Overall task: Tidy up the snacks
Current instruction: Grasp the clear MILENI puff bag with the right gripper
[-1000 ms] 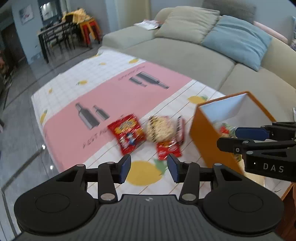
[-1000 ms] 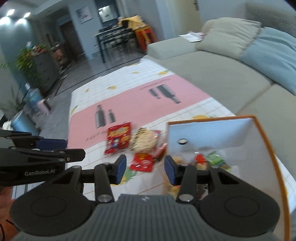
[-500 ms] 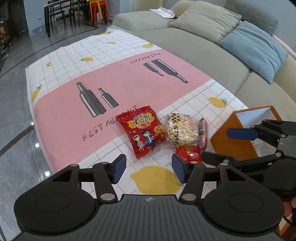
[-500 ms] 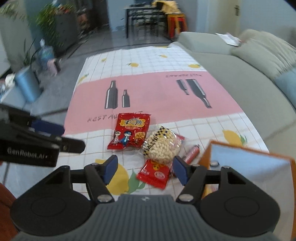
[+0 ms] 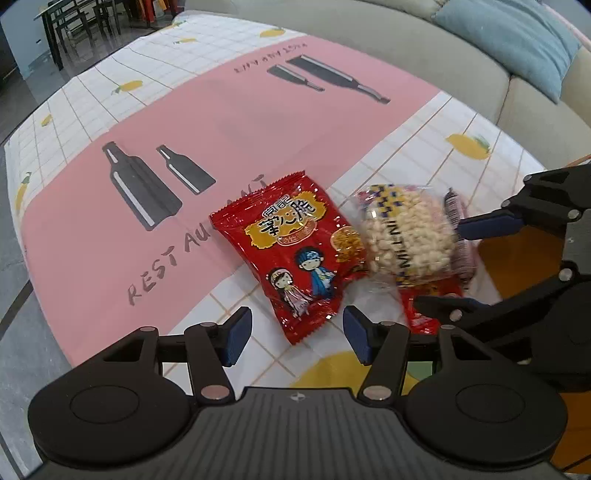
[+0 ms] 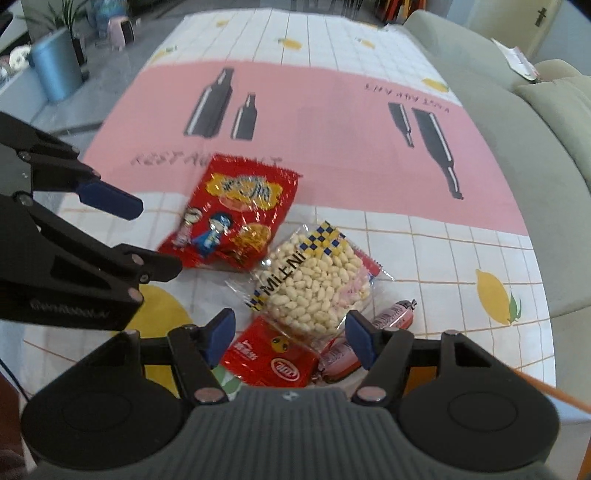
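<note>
A red snack bag with cartoon figures (image 5: 295, 247) (image 6: 236, 218) lies flat on the tablecloth. To its right a clear bag of puffed grains (image 5: 410, 236) (image 6: 314, 280) lies on top of a small red packet (image 6: 273, 362) and pink sausage sticks (image 6: 391, 317). My left gripper (image 5: 297, 332) (image 6: 157, 236) hangs open just over the near end of the red bag. My right gripper (image 6: 291, 334) (image 5: 439, 266) is open above the grain bag and the small red packet. Neither gripper's pads press on anything.
An orange box (image 5: 517, 254) stands right of the snacks, mostly hidden behind the right gripper. The pink and white checked tablecloth (image 6: 332, 122) stretches away beyond the snacks. A grey sofa (image 5: 424, 62) with a blue cushion (image 5: 517, 33) runs along the table's far and right side.
Both grippers have come down and closer to the snacks, and their jaws have widened. The right wrist view has swung from the orange box to the snack pile.
</note>
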`<state>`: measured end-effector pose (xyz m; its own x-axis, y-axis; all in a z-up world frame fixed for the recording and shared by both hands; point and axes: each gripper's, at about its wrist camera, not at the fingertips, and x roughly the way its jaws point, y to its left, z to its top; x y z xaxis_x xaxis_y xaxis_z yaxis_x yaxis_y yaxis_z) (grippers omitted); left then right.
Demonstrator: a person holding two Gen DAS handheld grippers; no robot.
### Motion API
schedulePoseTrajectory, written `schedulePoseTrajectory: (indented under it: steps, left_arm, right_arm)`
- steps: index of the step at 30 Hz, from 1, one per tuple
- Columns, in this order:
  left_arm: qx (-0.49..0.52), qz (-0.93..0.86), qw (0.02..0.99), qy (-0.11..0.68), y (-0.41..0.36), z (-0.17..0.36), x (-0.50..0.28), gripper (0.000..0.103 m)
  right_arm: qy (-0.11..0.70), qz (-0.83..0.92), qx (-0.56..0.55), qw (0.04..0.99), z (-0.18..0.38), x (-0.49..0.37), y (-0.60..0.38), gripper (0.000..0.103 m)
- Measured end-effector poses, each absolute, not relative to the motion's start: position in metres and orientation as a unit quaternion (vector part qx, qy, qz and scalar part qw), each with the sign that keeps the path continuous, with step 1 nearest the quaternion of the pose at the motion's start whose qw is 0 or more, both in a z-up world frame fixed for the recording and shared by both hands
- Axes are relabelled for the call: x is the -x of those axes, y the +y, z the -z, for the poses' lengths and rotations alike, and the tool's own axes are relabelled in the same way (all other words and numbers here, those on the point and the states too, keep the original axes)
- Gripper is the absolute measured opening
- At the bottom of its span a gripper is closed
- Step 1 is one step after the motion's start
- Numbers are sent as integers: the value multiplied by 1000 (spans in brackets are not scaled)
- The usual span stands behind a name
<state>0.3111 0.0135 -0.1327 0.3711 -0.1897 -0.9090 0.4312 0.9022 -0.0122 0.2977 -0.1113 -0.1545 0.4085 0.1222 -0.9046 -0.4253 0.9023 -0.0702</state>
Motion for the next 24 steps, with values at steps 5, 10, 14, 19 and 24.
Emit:
schedulePoseTrajectory:
  steps: [5,10,14,19,24]
  left_arm:
    - [-107,182,820,532,14,148,-321,67]
    - [-98,185,823,528,11,155,-325,60]
    - [-104,178,827,523,11,153,-324,37]
    - [-78,173,826,531,26,147,-324,30]
    - [-67,171,817,547,37,141,-317,29]
  right_arm:
    - [536,-157,162,814,166,-305,-110,65]
    - [530,-154,172,816,167,-309,-107,65]
    - [517,-165,209,814,168,-310,-98,65]
    - [507,-169,234,812,172,-315,-91,65]
    - [506,-158,227,817,176,-320,-90,56]
